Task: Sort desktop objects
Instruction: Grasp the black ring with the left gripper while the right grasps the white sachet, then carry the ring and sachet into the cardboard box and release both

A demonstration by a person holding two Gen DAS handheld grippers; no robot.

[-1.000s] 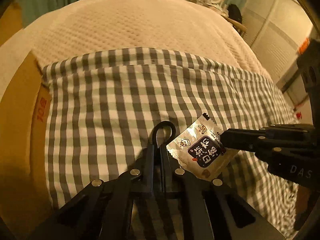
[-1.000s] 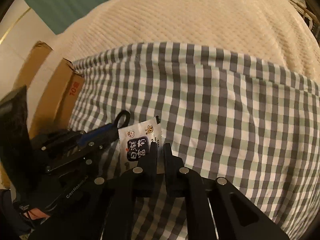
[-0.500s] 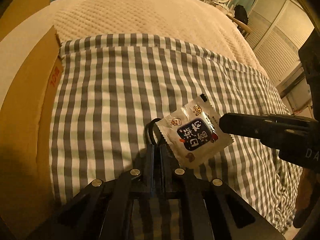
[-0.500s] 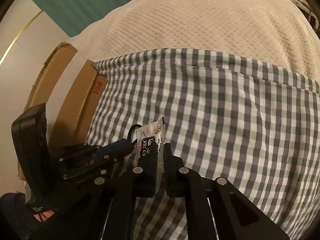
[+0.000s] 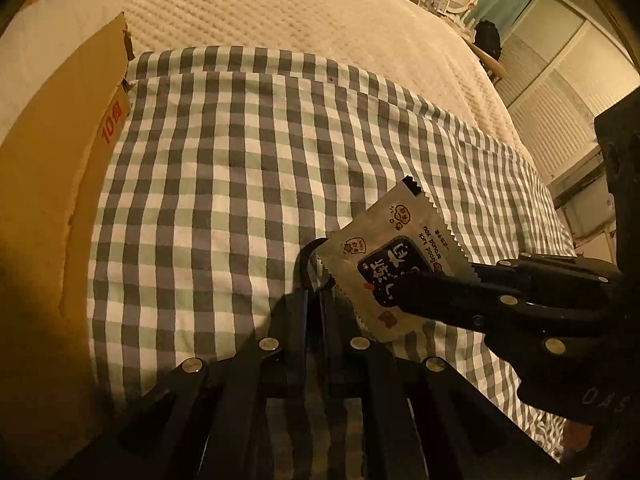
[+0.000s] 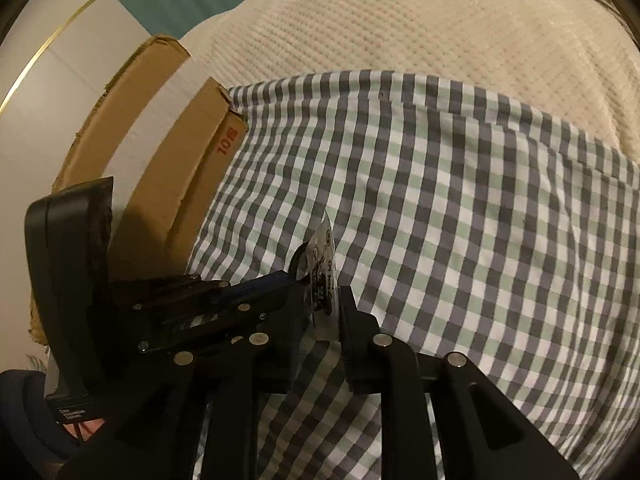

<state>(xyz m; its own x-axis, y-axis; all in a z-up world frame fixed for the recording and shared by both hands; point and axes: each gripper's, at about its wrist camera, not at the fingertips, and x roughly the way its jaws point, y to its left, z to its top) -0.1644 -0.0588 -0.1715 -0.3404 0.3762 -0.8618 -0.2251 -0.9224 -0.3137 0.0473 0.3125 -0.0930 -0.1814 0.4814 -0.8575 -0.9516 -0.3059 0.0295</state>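
Note:
A small silver snack packet (image 5: 396, 256) with a dark label hangs above the checked cloth (image 5: 220, 180). It stands edge-on between the fingers of my right gripper (image 6: 322, 300), whose jaws are opening; a gap shows on both sides of the packet (image 6: 322, 280) and the pads no longer press it. In the left wrist view the right gripper (image 5: 404, 288) reaches in from the right over the packet's label. My left gripper (image 5: 316, 292) is shut on a thin black object whose loop end (image 5: 306, 256) sticks out past the fingertips. The loop touches the packet's edge.
An open cardboard box (image 5: 60, 160) with red print stands along the cloth's left edge, close to both grippers (image 6: 168, 184). A cream waffle blanket (image 5: 280, 12) lies beyond the cloth. Furniture and slatted doors (image 5: 552, 112) are at the far right.
Both grippers have moved left toward the cardboard box, which now looms larger. The right jaws have parted around the packet, which has turned edge-on to them. The left gripper stays shut on the looped object.

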